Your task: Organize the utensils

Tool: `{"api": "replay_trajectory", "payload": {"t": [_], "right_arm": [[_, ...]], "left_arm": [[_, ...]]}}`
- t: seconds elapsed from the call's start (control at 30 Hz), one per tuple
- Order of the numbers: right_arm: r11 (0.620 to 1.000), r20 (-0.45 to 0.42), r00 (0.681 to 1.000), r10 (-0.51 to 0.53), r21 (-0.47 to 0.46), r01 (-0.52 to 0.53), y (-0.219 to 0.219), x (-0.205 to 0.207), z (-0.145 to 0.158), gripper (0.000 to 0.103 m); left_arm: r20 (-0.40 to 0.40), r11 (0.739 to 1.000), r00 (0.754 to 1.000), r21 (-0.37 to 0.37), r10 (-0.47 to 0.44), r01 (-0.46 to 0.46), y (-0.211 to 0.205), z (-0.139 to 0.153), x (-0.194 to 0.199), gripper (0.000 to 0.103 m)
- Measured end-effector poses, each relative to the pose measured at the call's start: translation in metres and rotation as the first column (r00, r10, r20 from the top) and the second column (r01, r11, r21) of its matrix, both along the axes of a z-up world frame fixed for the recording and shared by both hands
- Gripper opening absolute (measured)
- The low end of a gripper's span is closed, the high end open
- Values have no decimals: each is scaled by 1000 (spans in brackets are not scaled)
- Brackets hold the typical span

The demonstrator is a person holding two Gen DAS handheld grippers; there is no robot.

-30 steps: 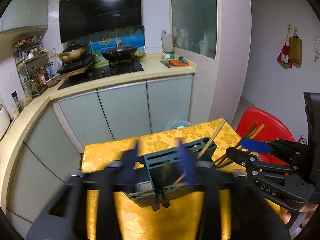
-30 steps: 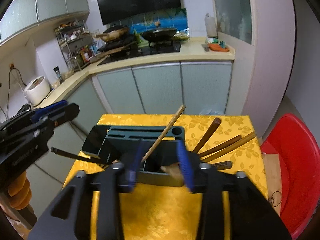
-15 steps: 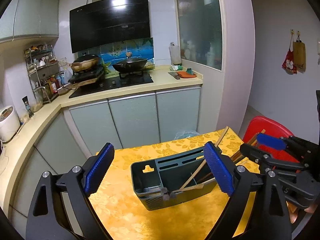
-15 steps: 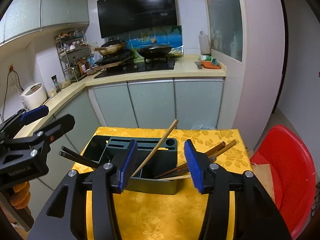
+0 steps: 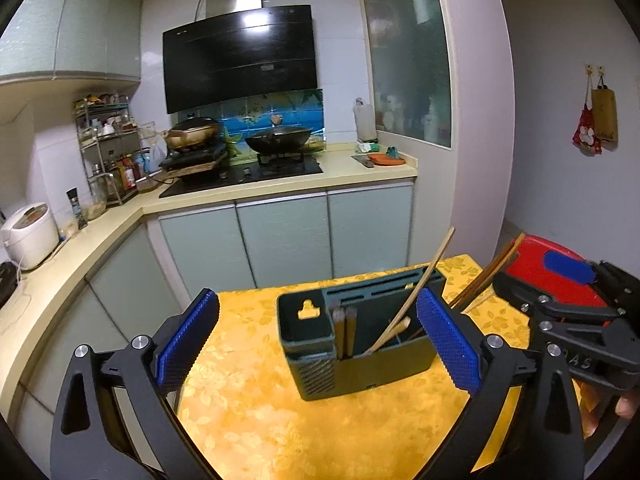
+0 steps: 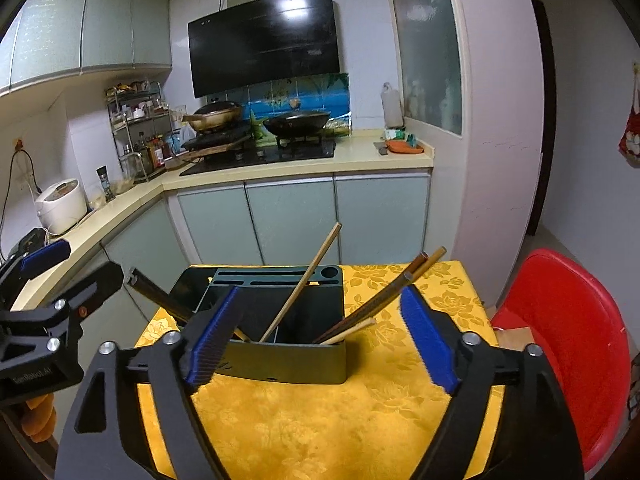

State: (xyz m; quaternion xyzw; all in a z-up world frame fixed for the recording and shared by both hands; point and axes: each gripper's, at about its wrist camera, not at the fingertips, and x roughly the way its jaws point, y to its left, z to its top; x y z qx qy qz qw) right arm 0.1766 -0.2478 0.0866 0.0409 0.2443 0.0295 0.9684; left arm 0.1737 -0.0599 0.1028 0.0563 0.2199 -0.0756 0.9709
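Your left gripper (image 5: 318, 344) pointed forward and somewhat downward over the yellow tablecloth (image 5: 256, 420), with its jaws spread wide and nothing between the blue pads (image 5: 188, 340); they had just been opening. The dark green utensil holder (image 5: 360, 344) stood upright on the cloth just ahead of that gripper, toward its right pad and clear of both. Dark chopsticks (image 5: 344, 332) stood in its narrow left compartment, and a light wooden chopstick (image 5: 416, 292) leaned out of the wide one.

Your right gripper (image 6: 316, 340) was held at a similar downward tilt, facing the holder's long side. Its jaws also stood apart and empty, and had just been opening. The holder sat just beyond the pads, roughly centred between them, touching neither. Several brown chopsticks (image 6: 384, 300) leaned out of the holder's right end, near the right pad (image 6: 428, 344) but not in contact as far as could be seen. A red plastic chair (image 6: 568, 336) stood just beside the table on the right.
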Motion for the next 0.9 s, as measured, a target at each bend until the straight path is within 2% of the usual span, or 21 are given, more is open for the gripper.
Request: {"api": "replay_trajectory", "payload": {"t": [0.23,0.77,0.9], "right_arm": [[1000,52,999,-17,-22,18,11,-26,-11,93],[999,-6,1000,-21,-33,20,28,-58,-52,96],[999,-10,1000,-24,-31,24,29,-64,-60,96]], "left_arm": [[-27,999,999,-24,29,-30,11,-20,-17,96],[-90,994,992,-65,84,-90,33,-64,-46,96],[-95,994,992,-56,87,-92,34,-73,-53,96]]}}
